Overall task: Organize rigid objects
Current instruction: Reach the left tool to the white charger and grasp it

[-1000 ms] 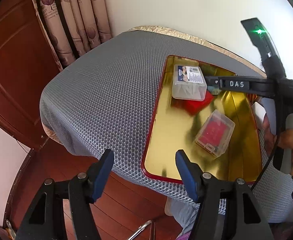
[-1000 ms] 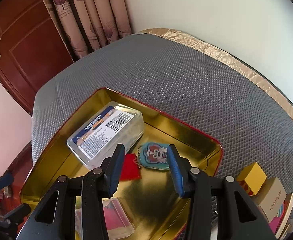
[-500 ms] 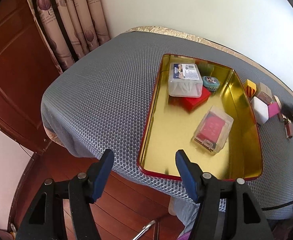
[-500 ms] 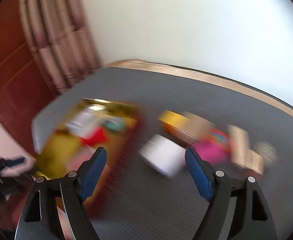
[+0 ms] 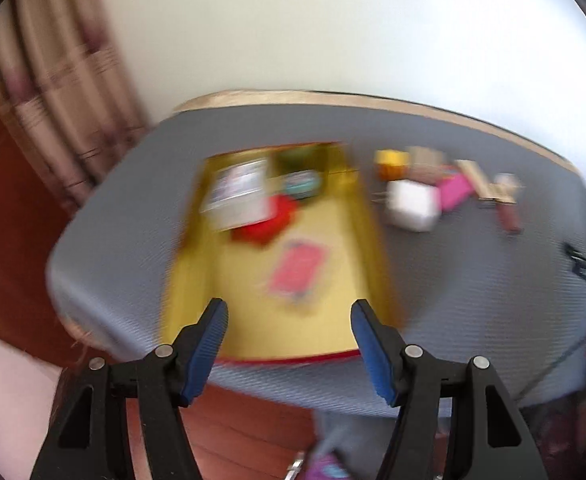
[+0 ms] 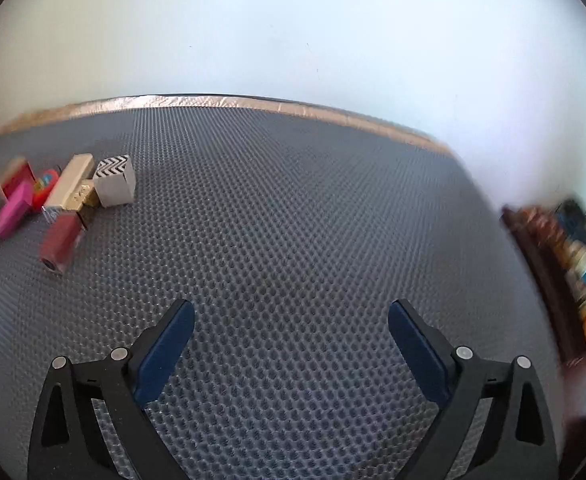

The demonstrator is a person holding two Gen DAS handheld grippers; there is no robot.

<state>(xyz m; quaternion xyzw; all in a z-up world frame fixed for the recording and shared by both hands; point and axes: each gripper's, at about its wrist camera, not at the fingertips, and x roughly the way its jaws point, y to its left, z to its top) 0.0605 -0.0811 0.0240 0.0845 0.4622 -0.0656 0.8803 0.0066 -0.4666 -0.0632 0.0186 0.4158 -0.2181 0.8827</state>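
Observation:
The left wrist view is blurred. A gold tray with a red rim (image 5: 373, 240) lies on the grey mat, holding a clear labelled box (image 5: 239, 196), a red item (image 5: 269, 226), a teal tag (image 5: 303, 184) and a clear box with a red insert (image 5: 299, 272). My left gripper (image 5: 289, 316) is open and empty above the tray's near end. Right of the tray lie loose small objects: a yellow block (image 5: 391, 162), a white box (image 5: 413, 206) and a pink block (image 5: 455, 192). My right gripper (image 6: 291, 322) is open and empty over bare mat, with the loose objects far left, among them a zigzag-patterned cube (image 6: 115, 180) and a dark red tube (image 6: 59, 242).
The grey honeycomb mat (image 6: 293, 220) covers the table, which meets a white wall at the back. Curtains (image 5: 53, 80) and a wooden door stand at the left. A dark shelf with items (image 6: 573, 260) is at the right. The table's near edge drops to a wood floor.
The left gripper has swung to the right, so the tray now sits centred. The right gripper has swung right, away from the tray and the loose objects, and has opened wider.

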